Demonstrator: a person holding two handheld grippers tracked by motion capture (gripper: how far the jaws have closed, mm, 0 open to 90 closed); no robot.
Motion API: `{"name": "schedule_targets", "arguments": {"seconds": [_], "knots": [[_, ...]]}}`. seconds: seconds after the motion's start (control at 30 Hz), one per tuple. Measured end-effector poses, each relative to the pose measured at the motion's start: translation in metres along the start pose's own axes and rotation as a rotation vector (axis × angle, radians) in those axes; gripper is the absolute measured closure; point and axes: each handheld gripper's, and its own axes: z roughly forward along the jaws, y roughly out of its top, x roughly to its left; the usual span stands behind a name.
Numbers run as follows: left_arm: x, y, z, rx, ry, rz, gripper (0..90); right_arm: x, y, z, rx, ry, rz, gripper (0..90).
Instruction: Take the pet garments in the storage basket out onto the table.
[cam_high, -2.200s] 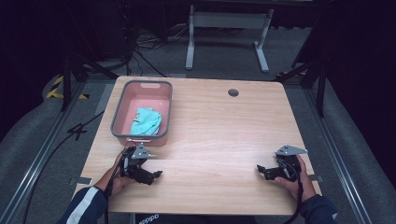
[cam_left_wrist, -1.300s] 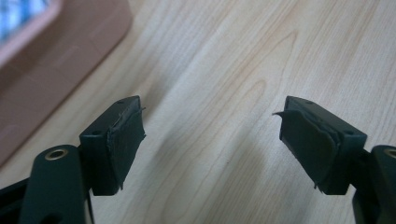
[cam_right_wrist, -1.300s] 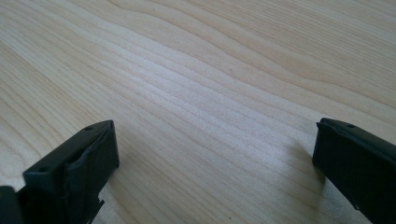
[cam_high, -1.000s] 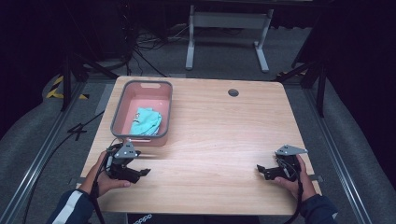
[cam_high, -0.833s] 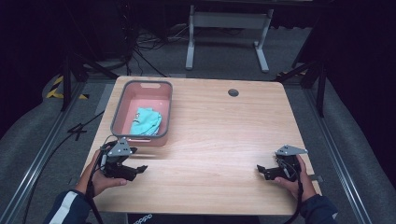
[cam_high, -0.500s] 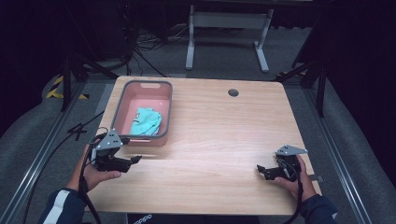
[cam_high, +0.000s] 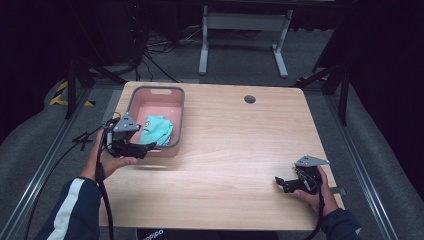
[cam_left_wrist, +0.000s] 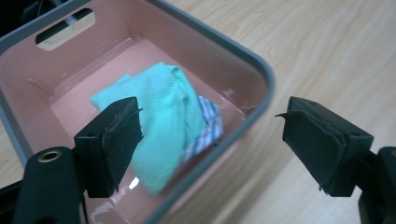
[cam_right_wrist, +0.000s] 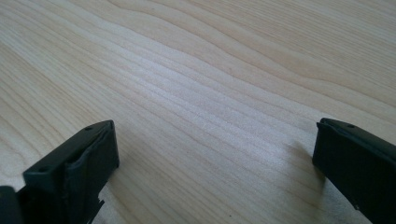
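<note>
The left gripper (cam_high: 145, 148) sits at the near-left corner of the pink bin (cam_high: 131, 101), above the table (cam_high: 235, 165), held in the person's left hand (cam_high: 107, 161). Its jaws stand wide apart and have just been opening further; nothing is between the pads and nothing is gripped. In the left gripper view (cam_left_wrist: 210, 140) the jaws straddle the bin's grey rim (cam_left_wrist: 261, 79).

The teal cloth (cam_high: 156, 129) lies inside the bin, on its floor, in the near half. In the high view it is just beyond the jaw tips, at about 1 o'clock from the gripper. In the left gripper view the cloth (cam_left_wrist: 163, 116) lies ahead of and below the jaws, nearer the left-hand jaw, which overlaps its edge in the picture without touching it.

The cloth is folded into a rough oblong. In the high view its long axis runs from 7 o'clock to 1 o'clock. In the left gripper view a blue-and-white striped layer (cam_left_wrist: 208, 126) shows at the oblong's right edge.

The right gripper (cam_high: 284, 184) rests low at the table's near-right area, well apart from the bin. In the right gripper view (cam_right_wrist: 215, 172) its jaws are wide apart over bare wood, holding nothing.
</note>
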Motion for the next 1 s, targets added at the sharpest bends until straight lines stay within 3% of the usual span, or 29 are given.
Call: {"name": "schedule_targets", "arguments": {"seconds": [0.27, 0.3, 0.37, 0.5, 0.53, 0.6, 0.77, 0.87, 0.9, 1.0], "knots": [[0.023, 0.012, 0.03, 0.073, 0.002, -0.026, 16.2, 0.0, 0.0, 0.0, 0.0, 0.001, 0.0, 0.5], [0.027, 0.013, 0.036, 0.085, -0.008, -0.057, 16.0, 0.0, 0.0, 0.0, -0.001, 0.001, -0.001, 0.5], [0.032, 0.015, 0.046, 0.111, 0.002, -0.081, 16.4, 0.0, 0.0, 0.0, 0.0, 0.001, 0.0, 0.5], [0.044, 0.019, 0.066, 0.187, 0.025, -0.09, 16.5, 0.0, 0.0, 0.0, 0.0, 0.002, -0.001, 0.5], [0.045, 0.019, 0.072, 0.203, 0.016, -0.114, 16.5, 0.0, 0.0, 0.0, 0.0, 0.002, 0.0, 0.5], [0.049, 0.021, 0.08, 0.244, 0.03, -0.109, 17.5, 0.0, 0.0, 0.0, 0.0, 0.002, -0.002, 0.5], [0.055, 0.026, 0.092, 0.284, 0.041, -0.121, 17.1, 0.0, 0.0, 0.0, 0.0, 0.003, -0.002, 0.5], [0.059, 0.03, 0.101, 0.321, 0.044, -0.112, 16.5, 0.0, 0.0, 0.0, 0.0, 0.002, -0.001, 0.5], [0.059, 0.031, 0.104, 0.335, 0.063, -0.1, 16.7, 0.0, 0.0, 0.0, 0.0, 0.003, -0.003, 0.5], [0.063, 0.033, 0.114, 0.374, 0.043, -0.107, 16.7, 0.0, 0.0, 0.0, -0.001, 0.004, -0.003, 0.5]]}}
